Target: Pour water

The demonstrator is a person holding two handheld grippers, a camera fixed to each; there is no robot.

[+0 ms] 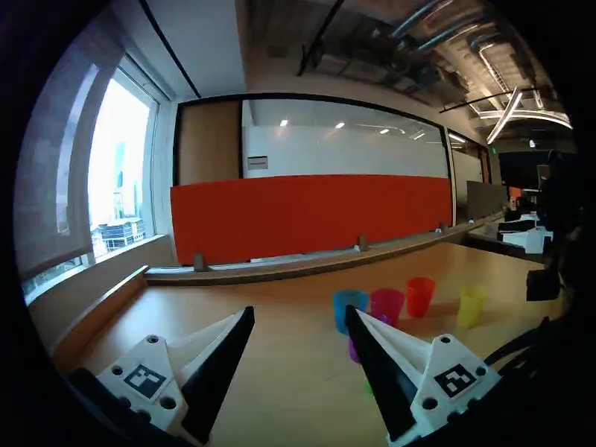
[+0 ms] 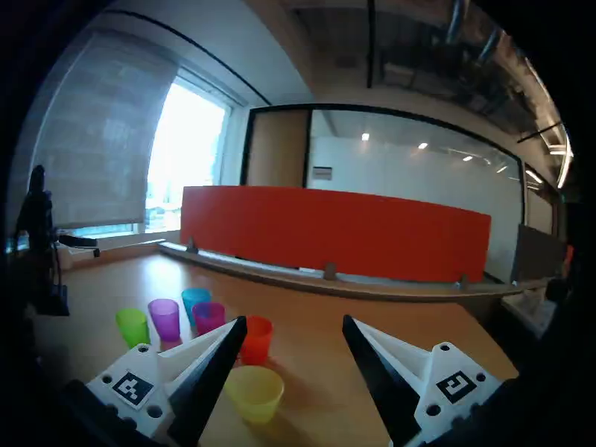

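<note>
Left gripper view, left gripper [image 1: 298,309] fingers apart, right gripper [image 2: 294,319] fingers apart too, small yellow plastic cup [image 2: 254,392] on light wooden table [image 2: 313,372].

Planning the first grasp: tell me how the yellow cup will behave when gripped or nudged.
The yellow cup looks like thin translucent plastic: probably light, flexing if squeezed. Its base is narrower than its rim, so a nudge may tip it.

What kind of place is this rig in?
Probably an open-plan office: a long wooden desk with an orange divider panel along it, a glass wall behind that, and exposed ceiling pipes.
</note>
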